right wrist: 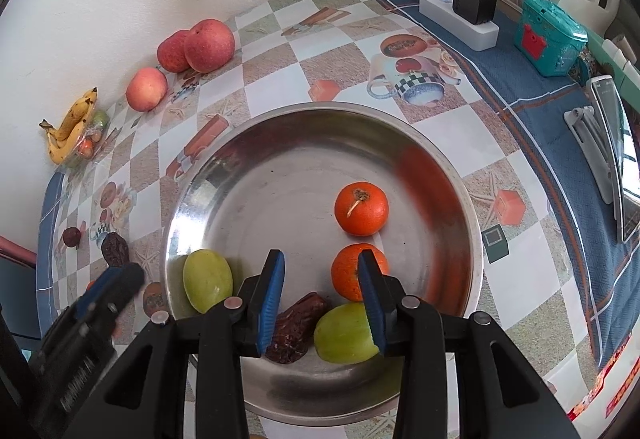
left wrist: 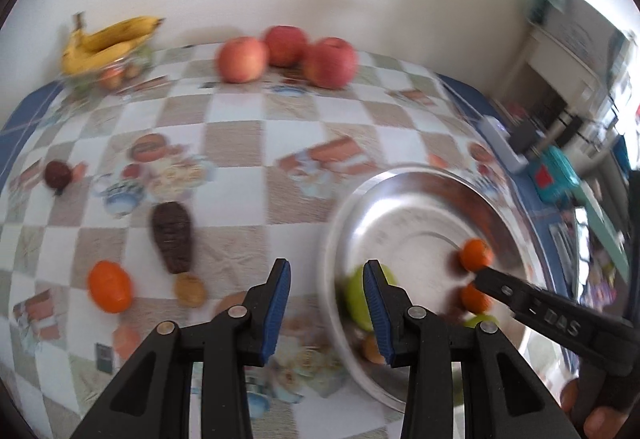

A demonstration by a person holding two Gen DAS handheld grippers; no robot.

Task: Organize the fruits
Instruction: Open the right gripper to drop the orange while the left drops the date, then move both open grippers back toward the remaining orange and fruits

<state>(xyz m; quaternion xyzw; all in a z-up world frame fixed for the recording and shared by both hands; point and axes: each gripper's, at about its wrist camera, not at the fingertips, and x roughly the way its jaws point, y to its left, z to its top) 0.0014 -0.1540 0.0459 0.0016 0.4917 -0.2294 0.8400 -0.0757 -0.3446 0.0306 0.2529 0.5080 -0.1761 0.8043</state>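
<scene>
A checked counter point(right wrist: 272, 87) holds a steel bowl point(right wrist: 440, 167) at frame centre, already containing two tangerines point(right wrist: 361, 208), two green fruits point(right wrist: 207, 280) and a date point(right wrist: 296, 327). Three apples point(right wrist: 209, 45), upper left, remain outside. Left tongs point(left wrist: 326, 309) and right tongs point(right wrist: 321, 295) both gape apart, holding nothing.

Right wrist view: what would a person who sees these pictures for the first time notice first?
The big metal bowl fills the middle, holding two oranges, two green fruits and a dark date near its front. The open right tool is above the bowl, empty. Against the wall behind, three red apples lie in a row, and bananas lie at the far left.
</scene>
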